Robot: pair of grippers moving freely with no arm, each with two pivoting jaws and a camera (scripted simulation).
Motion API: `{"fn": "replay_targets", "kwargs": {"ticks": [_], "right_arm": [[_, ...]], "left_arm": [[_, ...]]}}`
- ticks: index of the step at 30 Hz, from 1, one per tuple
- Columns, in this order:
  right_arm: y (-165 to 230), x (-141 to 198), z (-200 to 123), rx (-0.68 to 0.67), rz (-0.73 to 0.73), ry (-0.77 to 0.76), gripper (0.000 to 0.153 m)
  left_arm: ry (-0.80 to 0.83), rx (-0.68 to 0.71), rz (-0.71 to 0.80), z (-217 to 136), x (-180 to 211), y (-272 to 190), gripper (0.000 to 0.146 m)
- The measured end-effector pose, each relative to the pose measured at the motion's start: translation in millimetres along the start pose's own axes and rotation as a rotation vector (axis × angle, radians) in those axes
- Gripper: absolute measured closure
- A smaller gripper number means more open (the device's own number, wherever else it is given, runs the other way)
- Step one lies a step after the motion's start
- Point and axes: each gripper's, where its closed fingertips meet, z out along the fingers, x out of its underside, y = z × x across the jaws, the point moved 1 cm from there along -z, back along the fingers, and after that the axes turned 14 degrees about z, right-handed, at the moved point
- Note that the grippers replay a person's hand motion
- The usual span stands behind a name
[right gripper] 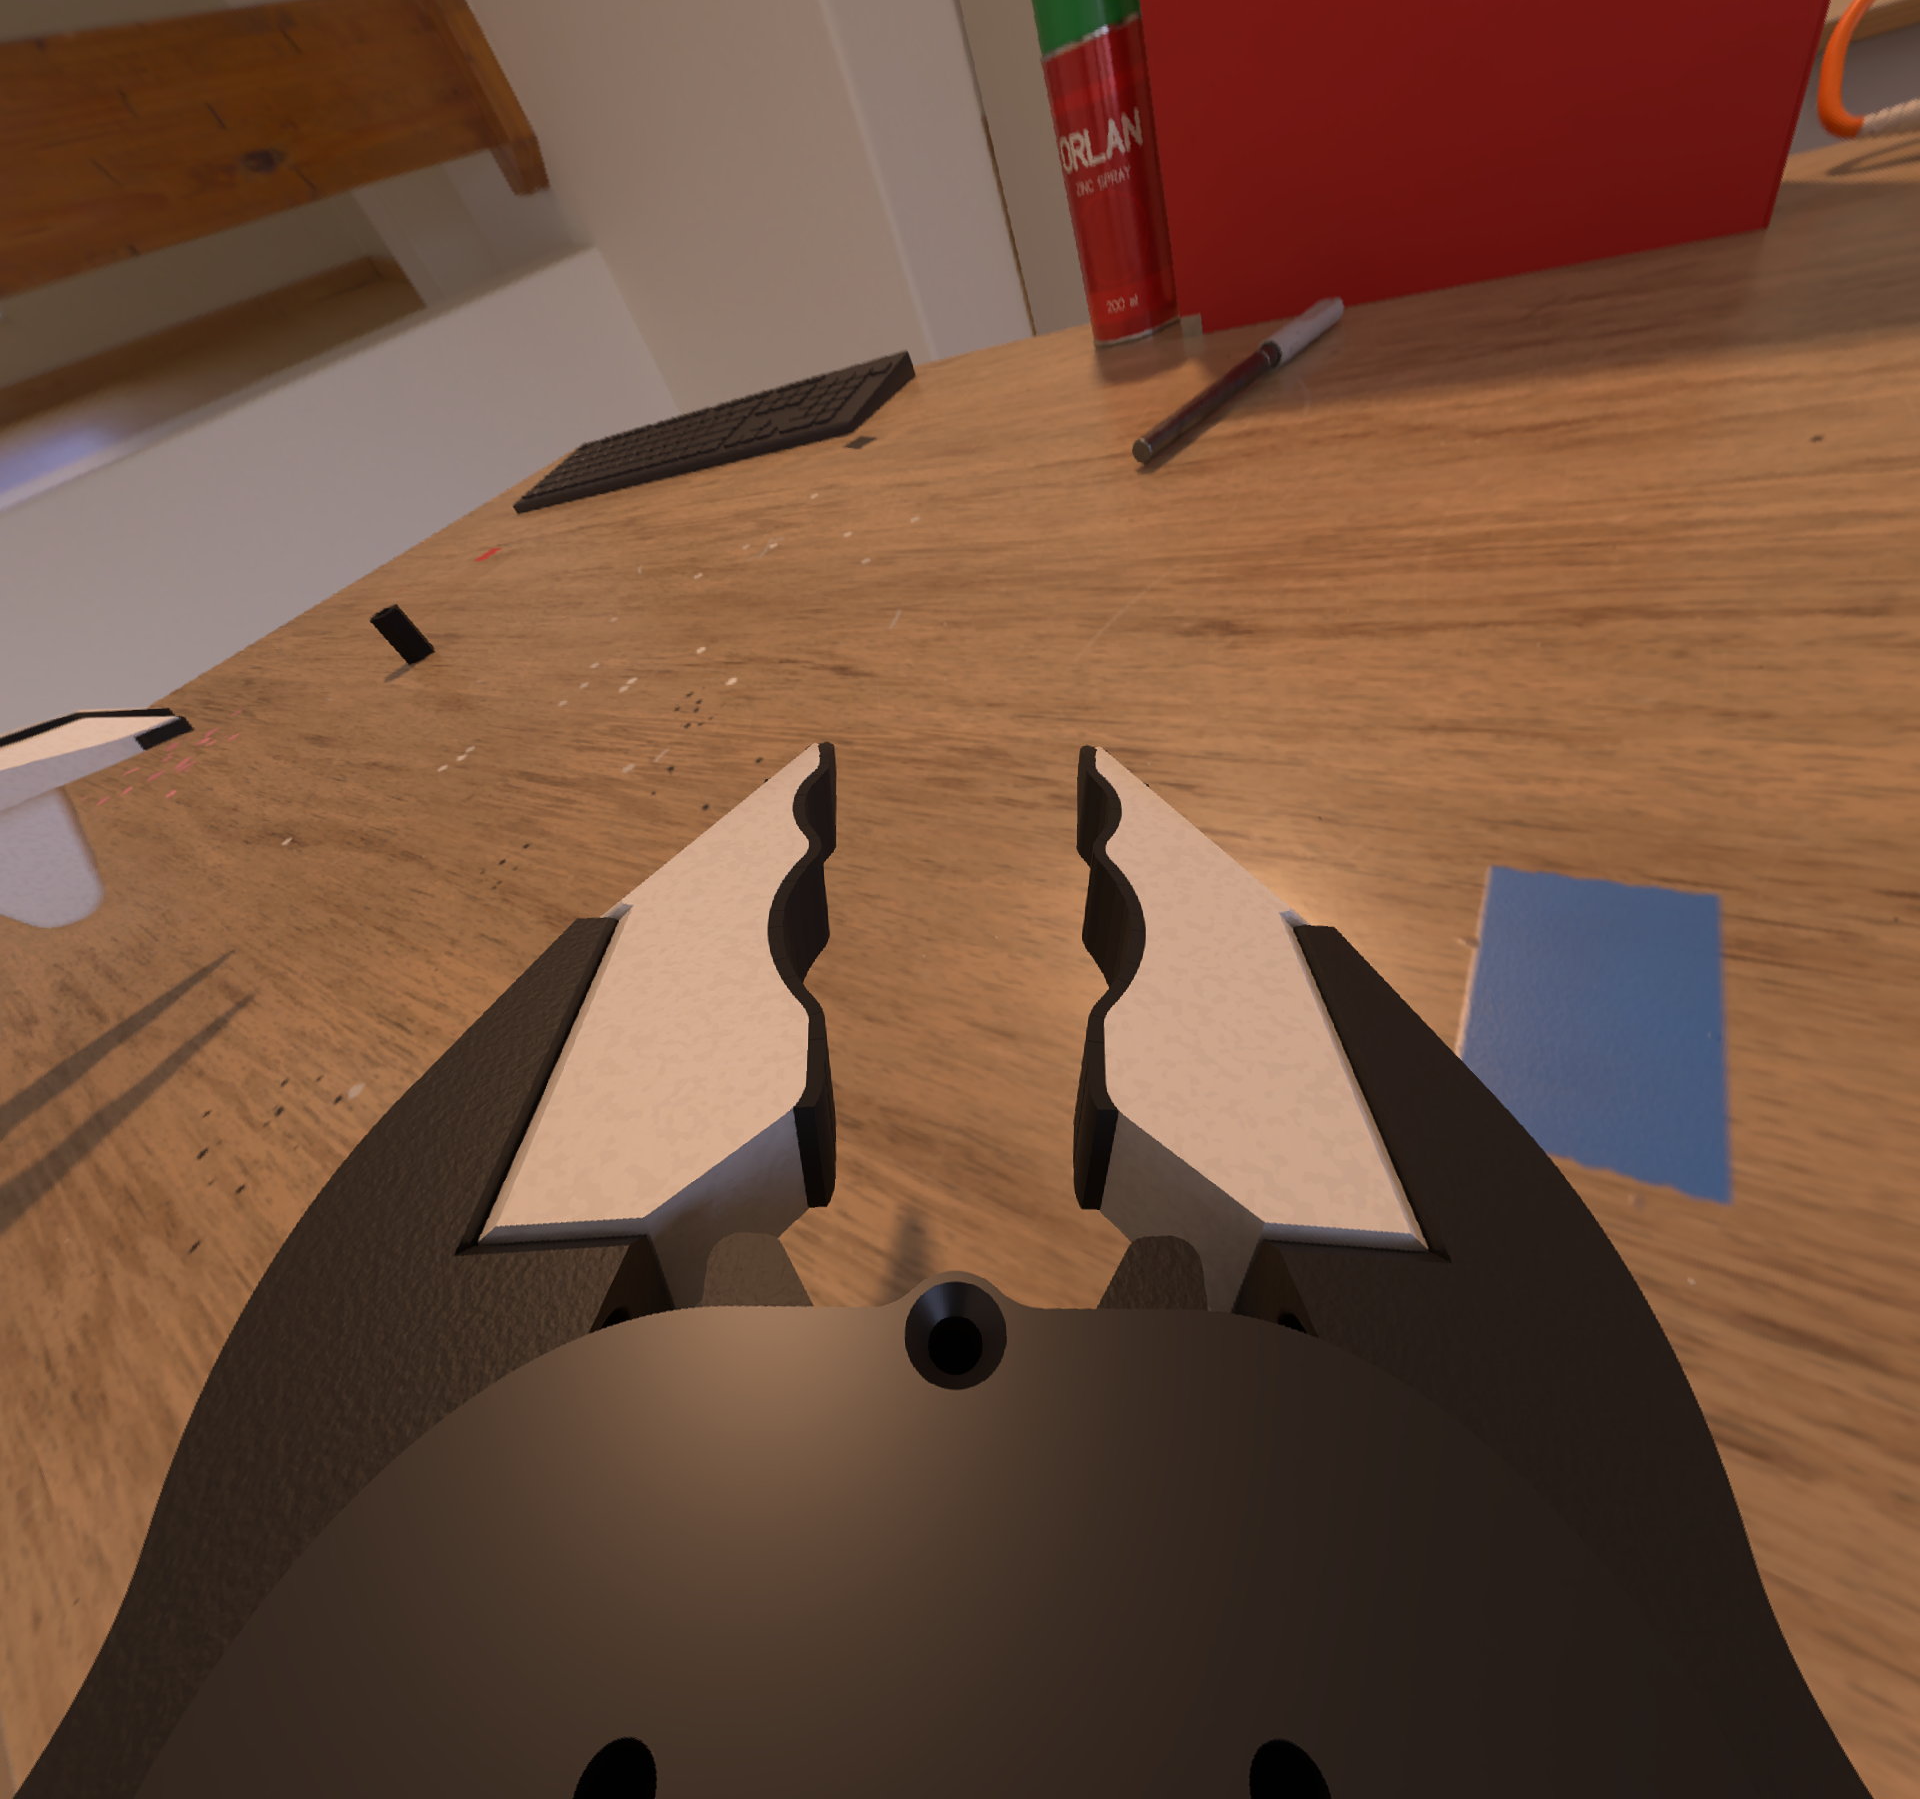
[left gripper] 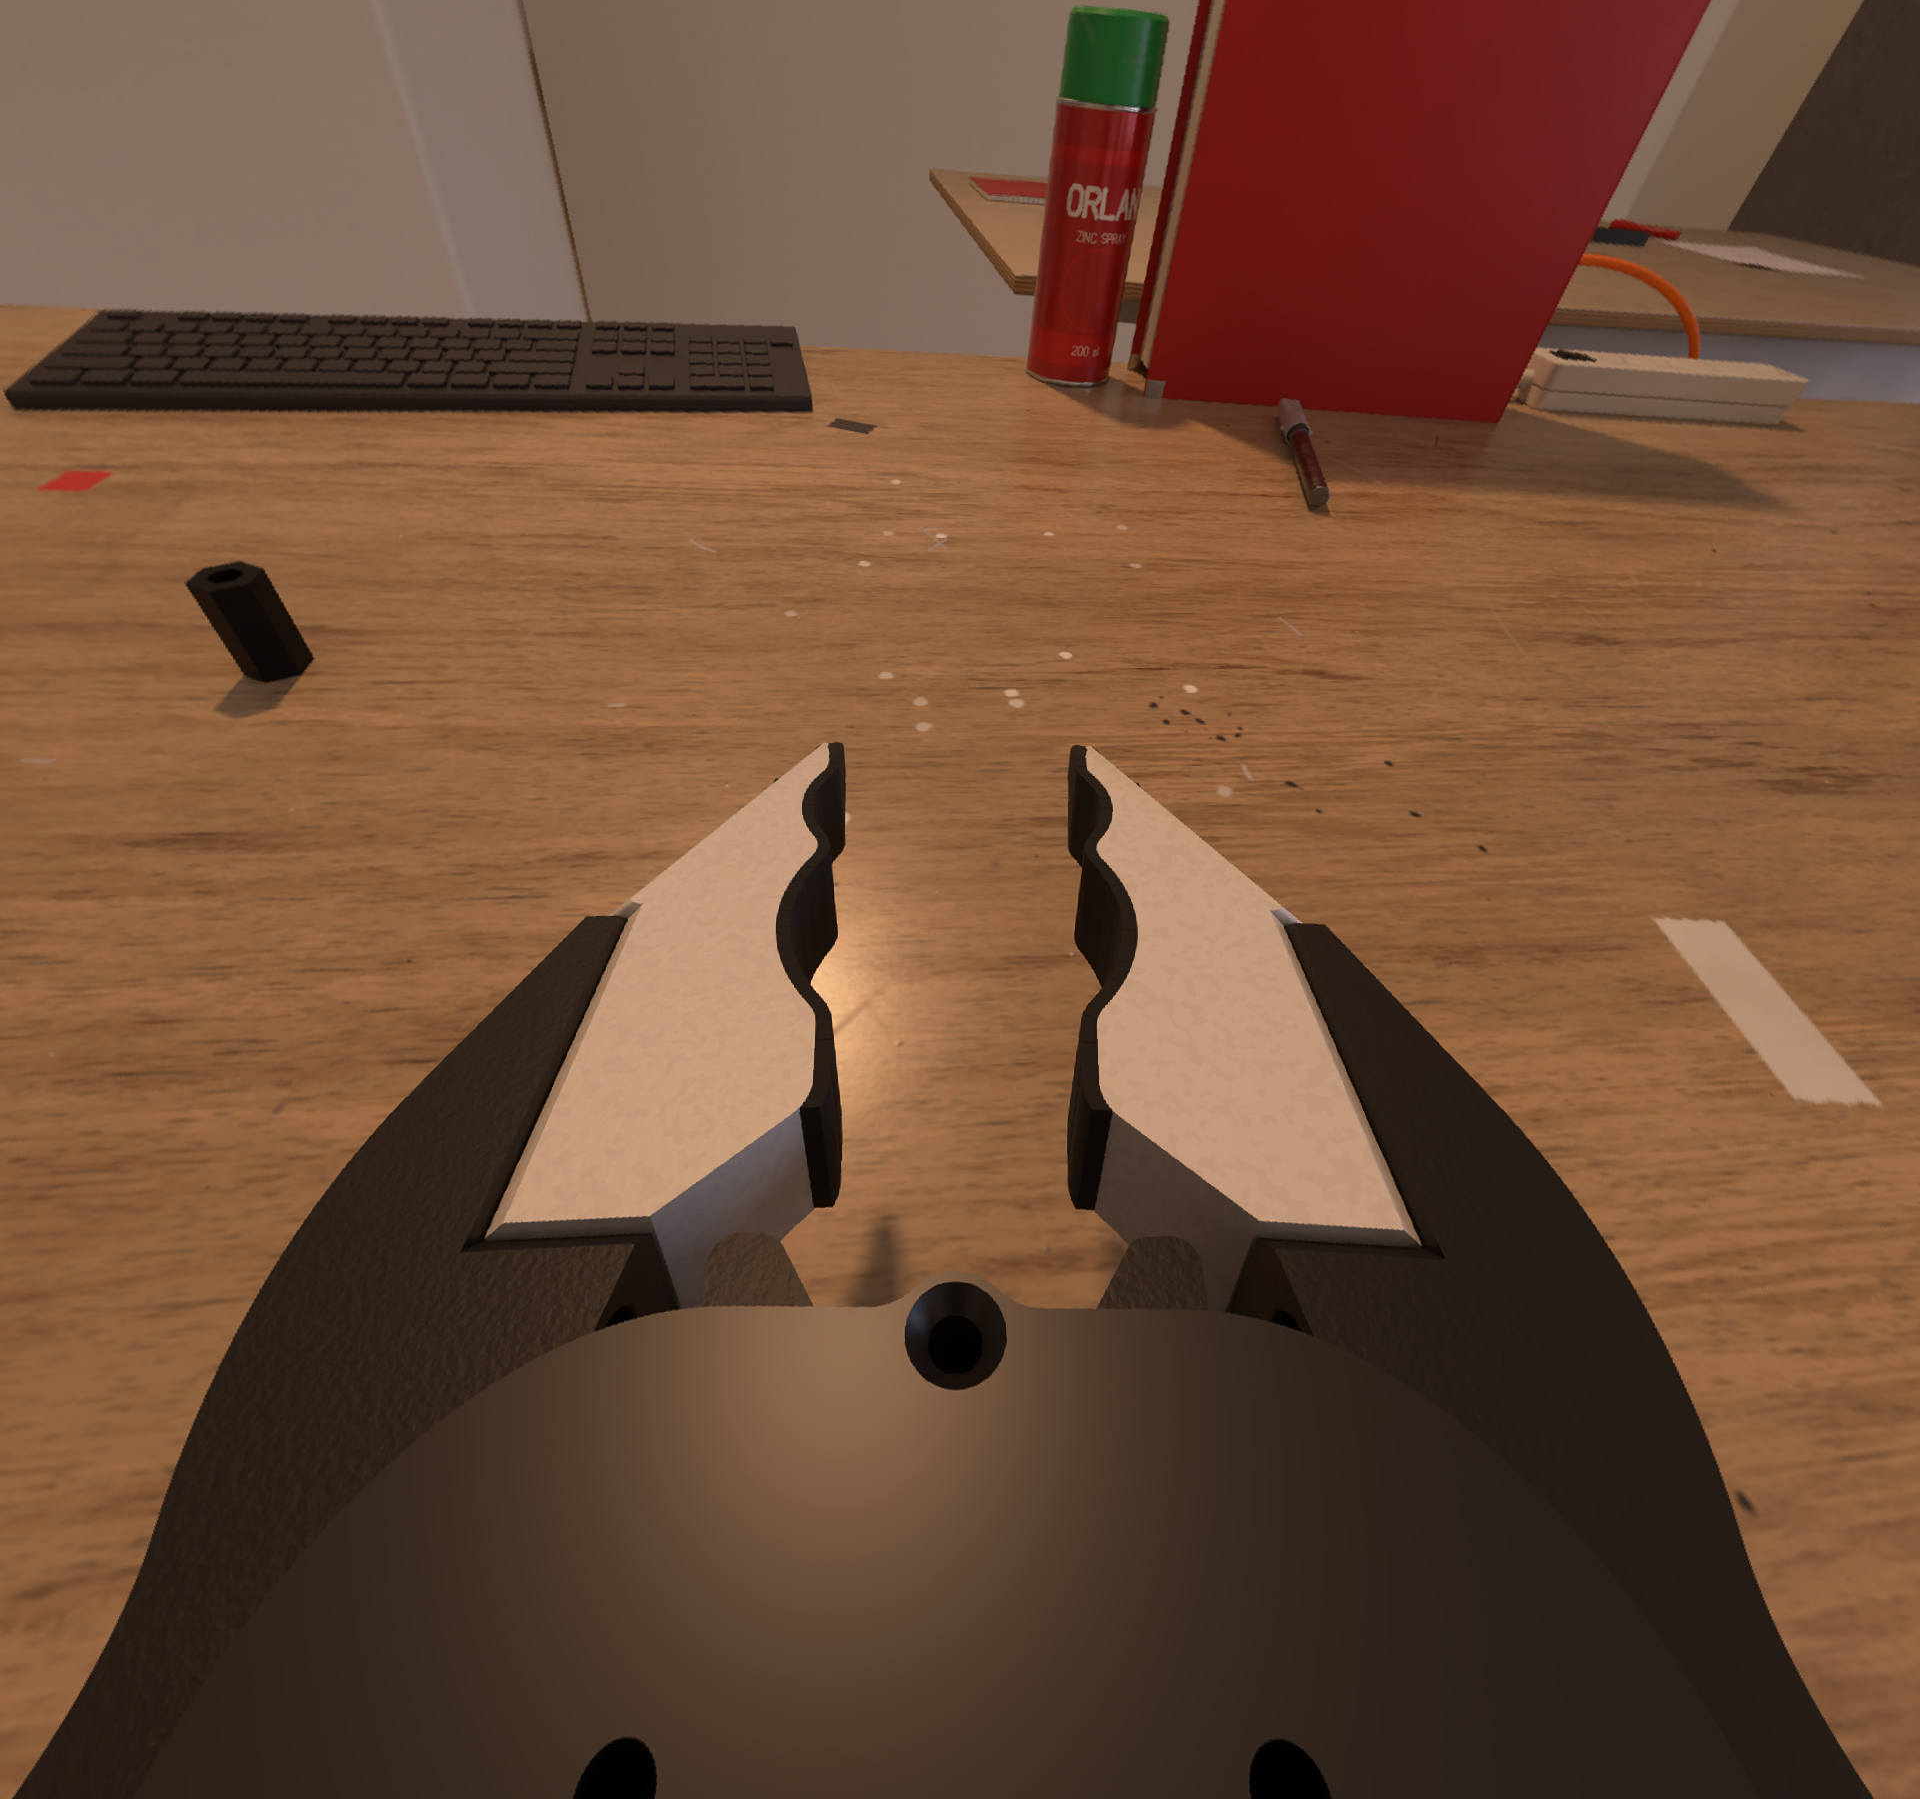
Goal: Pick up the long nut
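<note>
The long nut [left gripper: 249,620] is a black hexagonal piece with a hole in its top, standing tilted on the wooden table [left gripper: 1039,606], far left of my left gripper [left gripper: 956,762]. That gripper is open and empty, above the table, with the nut ahead and well to its left. In the right wrist view the nut [right gripper: 402,634] is small, far ahead and to the left. My right gripper [right gripper: 956,762] is open and empty. A finger of the left gripper [right gripper: 94,736] shows at the left edge of that view.
A black keyboard [left gripper: 416,362] lies at the back left. A red spray can with a green cap [left gripper: 1096,201] stands beside a red board [left gripper: 1403,139]. A pen [left gripper: 1304,450] lies before the board. A white power strip [left gripper: 1662,383] sits at the back right. A blue sheet [right gripper: 1600,1032] lies right of the right gripper.
</note>
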Motion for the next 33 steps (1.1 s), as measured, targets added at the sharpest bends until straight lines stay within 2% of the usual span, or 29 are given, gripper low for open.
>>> {"fn": "replay_targets", "kwargs": {"ticks": [5,11,18,25,28,33], "right_arm": [[-6,4,1,0.007,0.015,0.013,0.106],[-3,7,4,-0.01,0.014,0.031,0.107],[1,10,5,0.007,-0.067,0.038,0.108],[0,13,6,0.008,-0.075,0.05,0.109],[0,11,5,0.009,-0.058,0.042,0.11],[5,15,6,-0.01,-0.055,0.057,0.111]], "left_arm": [[-0.006,0.001,0.042,-2,-5,-7,0.102],[0.026,0.02,0.014,2,3,-5,0.102],[0.044,0.034,-0.005,4,5,-4,0.102],[0.087,0.041,0.018,7,10,-5,0.101],[0.137,0.0,0.064,15,0,31,0.103],[0.469,-0.001,0.18,57,-14,149,0.097]]}}
